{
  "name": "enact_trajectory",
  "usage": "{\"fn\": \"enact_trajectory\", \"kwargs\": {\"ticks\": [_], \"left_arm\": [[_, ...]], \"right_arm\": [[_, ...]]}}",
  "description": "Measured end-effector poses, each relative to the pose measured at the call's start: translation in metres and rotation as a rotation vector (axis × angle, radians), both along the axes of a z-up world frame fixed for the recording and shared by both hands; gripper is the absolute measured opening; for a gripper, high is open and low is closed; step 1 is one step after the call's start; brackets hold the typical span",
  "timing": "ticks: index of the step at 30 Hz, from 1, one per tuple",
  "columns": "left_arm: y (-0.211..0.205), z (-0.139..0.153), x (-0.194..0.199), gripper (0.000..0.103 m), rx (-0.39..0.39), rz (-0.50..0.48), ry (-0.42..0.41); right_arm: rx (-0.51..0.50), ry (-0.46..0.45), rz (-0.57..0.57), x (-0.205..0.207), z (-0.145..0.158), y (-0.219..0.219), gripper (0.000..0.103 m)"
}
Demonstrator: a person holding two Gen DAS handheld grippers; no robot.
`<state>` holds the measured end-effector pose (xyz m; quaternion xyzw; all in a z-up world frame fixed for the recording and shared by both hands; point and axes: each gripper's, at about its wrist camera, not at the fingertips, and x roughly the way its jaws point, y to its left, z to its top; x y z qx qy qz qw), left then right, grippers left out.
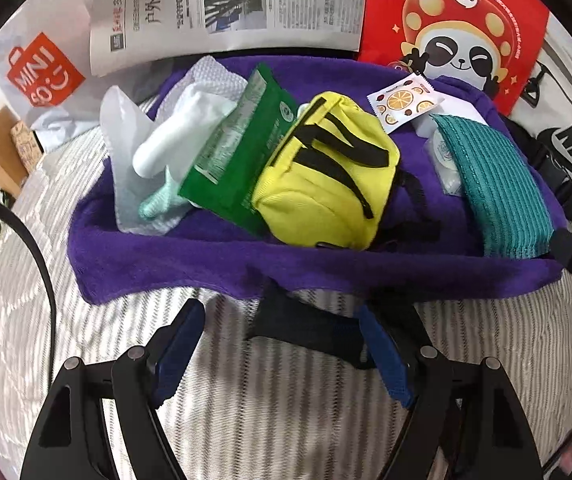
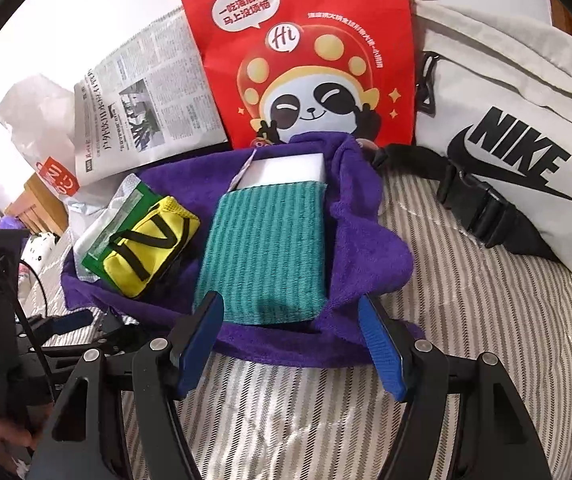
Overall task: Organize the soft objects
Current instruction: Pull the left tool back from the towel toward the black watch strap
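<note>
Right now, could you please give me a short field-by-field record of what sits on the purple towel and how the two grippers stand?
surface: striped bedding
base layer: purple towel
on towel, middle: yellow pouch overlapping a green packet
on towel, one end: teal cloth over a white block
on towel, other end: white wipes
behind: red panda bag, newspaper, white Nike bag
left gripper: open, empty
right gripper: open, at towel's near edge

Bright even light, soft shadows, fisheye-bent dark edges, slight blur
</note>
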<state>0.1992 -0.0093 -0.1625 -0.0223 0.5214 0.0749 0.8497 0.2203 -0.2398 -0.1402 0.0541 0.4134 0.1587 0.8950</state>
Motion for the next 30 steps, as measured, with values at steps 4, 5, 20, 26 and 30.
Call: {"fn": "enact_trajectory", "kwargs": {"ticks": [4, 5, 20, 26, 30], "left_arm": [[-0.009, -0.001, 0.001, 0.079, 0.015, 0.014, -0.012], [-0.009, -0.001, 0.001, 0.079, 0.017, 0.025, -0.014], [-0.022, -0.008, -0.022, 0.082, -0.042, 0.132, -0.060], [-0.032, -0.013, -0.021, 0.096, 0.034, 0.182, -0.101], [-0.029, -0.015, -0.025, 0.100, 0.015, 0.151, -0.099]], "right_arm": [[-0.015, -0.007, 0.012, -0.002, 0.000, 0.007, 0.069], [-0.025, -0.007, 0.011, -0.002, 0.000, 0.008, 0.069], [-0.029, -0.002, 0.007, -0.001, -0.002, 0.011, 0.071], [-0.050, 0.001, 0.012, -0.001, -0.004, 0.013, 0.072], [-0.049, 0.001, 0.013, -0.001, -0.005, 0.013, 0.072]]}}
